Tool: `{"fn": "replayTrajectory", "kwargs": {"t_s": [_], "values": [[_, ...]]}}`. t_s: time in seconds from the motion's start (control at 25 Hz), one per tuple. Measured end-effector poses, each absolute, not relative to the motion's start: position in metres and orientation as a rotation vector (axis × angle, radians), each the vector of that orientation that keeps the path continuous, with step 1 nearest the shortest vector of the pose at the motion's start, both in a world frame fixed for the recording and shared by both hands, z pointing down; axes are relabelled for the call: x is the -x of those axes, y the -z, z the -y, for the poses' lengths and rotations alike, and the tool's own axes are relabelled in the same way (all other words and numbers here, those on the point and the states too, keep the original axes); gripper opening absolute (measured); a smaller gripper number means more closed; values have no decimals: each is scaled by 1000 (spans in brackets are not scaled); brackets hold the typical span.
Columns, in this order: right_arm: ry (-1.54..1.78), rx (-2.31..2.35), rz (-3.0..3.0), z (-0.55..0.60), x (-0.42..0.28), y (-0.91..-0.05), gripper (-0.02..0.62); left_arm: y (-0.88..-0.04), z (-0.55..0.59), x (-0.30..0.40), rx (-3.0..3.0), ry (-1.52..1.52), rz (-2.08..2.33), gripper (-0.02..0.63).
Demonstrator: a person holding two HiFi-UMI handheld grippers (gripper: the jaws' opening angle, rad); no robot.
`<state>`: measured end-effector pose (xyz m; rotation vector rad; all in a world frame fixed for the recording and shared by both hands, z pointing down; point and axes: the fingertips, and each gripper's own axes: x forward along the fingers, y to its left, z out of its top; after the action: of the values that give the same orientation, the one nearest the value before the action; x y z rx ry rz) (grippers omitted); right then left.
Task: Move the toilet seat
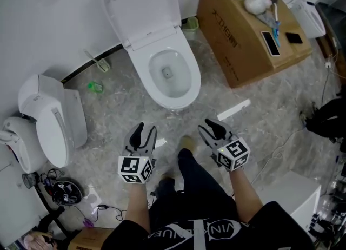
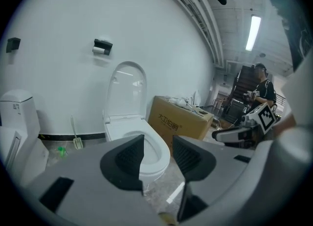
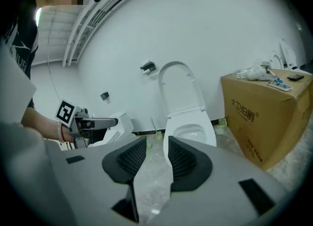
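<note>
The left gripper (image 1: 147,130) and right gripper (image 1: 208,127) hover empty, jaws spread. Ahead, the seat (image 1: 172,100) looks rigid, smooth and hinged, so its front rim likely grips best.

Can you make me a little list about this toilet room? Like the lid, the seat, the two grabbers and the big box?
toilet lid: up, against the wall
toilet seat: down on the bowl
left gripper: open, empty, short of the toilet
right gripper: open, empty, short of the toilet
cardboard box: on the floor, right of the toilet
</note>
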<state>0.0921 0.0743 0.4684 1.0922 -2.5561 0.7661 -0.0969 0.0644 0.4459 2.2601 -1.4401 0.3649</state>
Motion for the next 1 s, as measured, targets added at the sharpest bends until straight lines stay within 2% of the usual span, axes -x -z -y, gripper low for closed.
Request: {"fn": "replayTrajectory", "kwargs": {"t_s": [0.52,1.0], "values": [[-837,-903,2472,-34,-89,-555,150,-520,-33,64,-2149,-429,1420,183],[-854,-912,2357,-7,-90,-679,153,-644,-19,40,-2073,-496,1353,183]]}}
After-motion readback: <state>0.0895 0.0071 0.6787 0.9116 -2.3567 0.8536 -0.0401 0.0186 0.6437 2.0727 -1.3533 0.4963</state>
